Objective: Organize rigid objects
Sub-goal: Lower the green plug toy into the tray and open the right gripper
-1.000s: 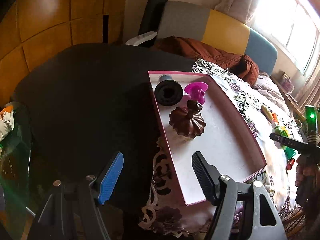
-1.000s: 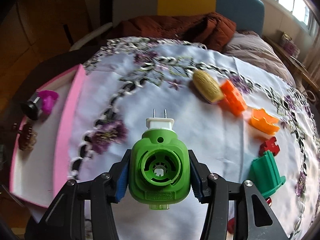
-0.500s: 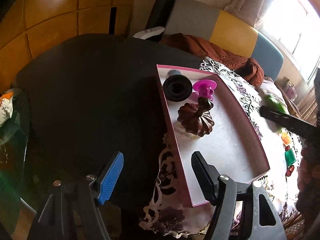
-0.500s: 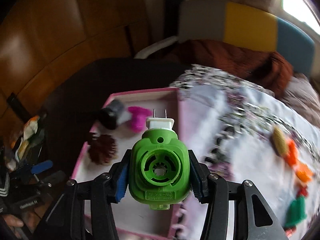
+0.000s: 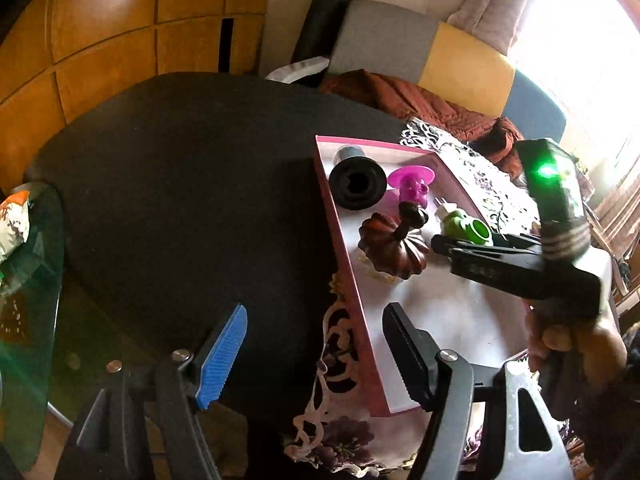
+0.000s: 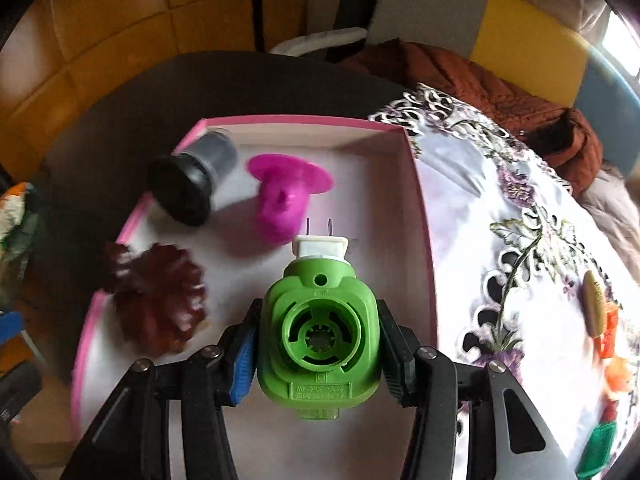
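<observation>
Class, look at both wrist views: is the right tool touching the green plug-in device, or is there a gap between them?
Touching. In the right wrist view the right tool has both pads pressed against the sides of the green plug-in device, with no gap on either side.

The left gripper (image 5: 314, 354), with one blue ribbed pad and one black ribbed pad, is held wide apart with nothing between its fingers. Ahead of its black finger a shallow pink-rimmed tray (image 5: 347, 264) is seen on a white embroidered cloth (image 5: 340, 436). Inside, at the far end, a black flanged spool (image 5: 357, 183) and a magenta plastic stand (image 5: 414, 184) are set, with a dark brown pumpkin-shaped ornament (image 5: 394, 246) nearer. Just right of the ornament, a green plastic plug-in device (image 5: 464, 227) is gripped by the black right gripper (image 5: 460, 240), over the tray.
</observation>
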Demonstrator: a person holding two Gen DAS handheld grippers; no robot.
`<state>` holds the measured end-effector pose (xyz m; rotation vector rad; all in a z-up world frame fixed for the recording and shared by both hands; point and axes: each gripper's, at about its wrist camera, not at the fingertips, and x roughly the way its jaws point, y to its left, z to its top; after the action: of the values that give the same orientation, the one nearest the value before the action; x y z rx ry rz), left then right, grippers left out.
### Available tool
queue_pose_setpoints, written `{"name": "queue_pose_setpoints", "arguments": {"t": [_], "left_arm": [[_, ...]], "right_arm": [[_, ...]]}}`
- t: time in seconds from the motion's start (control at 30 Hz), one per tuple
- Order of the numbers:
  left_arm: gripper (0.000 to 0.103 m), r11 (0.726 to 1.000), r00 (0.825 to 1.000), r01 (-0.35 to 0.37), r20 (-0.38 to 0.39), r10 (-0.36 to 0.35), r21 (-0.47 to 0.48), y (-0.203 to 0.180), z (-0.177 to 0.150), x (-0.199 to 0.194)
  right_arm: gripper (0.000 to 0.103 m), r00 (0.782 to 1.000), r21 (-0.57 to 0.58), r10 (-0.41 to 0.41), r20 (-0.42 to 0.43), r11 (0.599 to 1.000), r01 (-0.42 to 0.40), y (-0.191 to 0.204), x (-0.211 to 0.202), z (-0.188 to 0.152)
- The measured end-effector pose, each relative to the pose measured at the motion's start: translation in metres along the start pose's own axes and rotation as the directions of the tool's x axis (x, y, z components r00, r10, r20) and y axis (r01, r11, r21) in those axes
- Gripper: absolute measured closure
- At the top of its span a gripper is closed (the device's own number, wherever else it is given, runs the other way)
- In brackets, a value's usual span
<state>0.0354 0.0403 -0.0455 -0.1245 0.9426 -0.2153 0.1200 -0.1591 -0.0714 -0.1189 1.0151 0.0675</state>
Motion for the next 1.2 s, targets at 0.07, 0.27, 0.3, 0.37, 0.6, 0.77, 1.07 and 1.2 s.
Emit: {"name": "queue_pose_setpoints", "arguments": {"t": [0.07, 0.27, 0.3, 0.37, 0.6, 0.77, 1.07, 1.2], "left_arm": [[0.032, 1.000, 1.000, 0.000, 0.002, 0.000, 0.005, -0.002, 0.000, -0.001], [0.032, 1.000, 1.000, 0.002, 0.007, -0.002, 0.019, -0.006, -0.001, -0.003], [0.032, 1.000, 1.000, 0.004, 0.007, -0.004, 0.021, -0.007, -0.001, -0.004], [0.032, 1.000, 1.000, 0.002, 0.012, -0.003, 0.027, -0.009, 0.000, -0.006], [0.032, 0.999, 1.000, -0.017, 0.015, 0.016, 0.051, -0.017, -0.002, -0.009], [0.032, 0.998, 1.000, -0.019, 0.012, 0.018, 0.063, -0.021, -0.003, -0.010], [0.032, 0.995, 0.999, -0.020, 0.026, 0.018, 0.095, -0.032, -0.003, -0.017], [0.032, 0.994, 1.000, -0.012, 0.030, 0.009, 0.112, -0.038, -0.004, -0.020]], "right_arm": [[0.050, 1.000, 0.016, -0.018, 0.000, 1.000, 0.018, -0.003, 0.006, 0.003], [0.051, 0.999, 0.040, -0.038, 0.001, 0.999, 0.038, -0.007, 0.007, 0.004], [0.051, 0.999, 0.040, -0.037, 0.000, 0.999, 0.037, -0.008, 0.007, 0.004], [0.049, 1.000, 0.049, -0.024, -0.001, 0.999, 0.024, -0.009, 0.005, 0.004], [0.040, 0.999, 0.065, 0.012, 0.037, 0.998, -0.014, -0.010, -0.010, 0.001], [0.039, 0.999, 0.079, 0.010, 0.049, 0.997, -0.014, -0.013, -0.015, -0.001], [0.029, 0.993, 0.120, 0.035, 0.112, 0.992, -0.048, -0.023, -0.037, -0.008], [0.028, 0.987, 0.134, 0.048, 0.152, 0.989, -0.068, -0.029, -0.051, -0.011]]}}
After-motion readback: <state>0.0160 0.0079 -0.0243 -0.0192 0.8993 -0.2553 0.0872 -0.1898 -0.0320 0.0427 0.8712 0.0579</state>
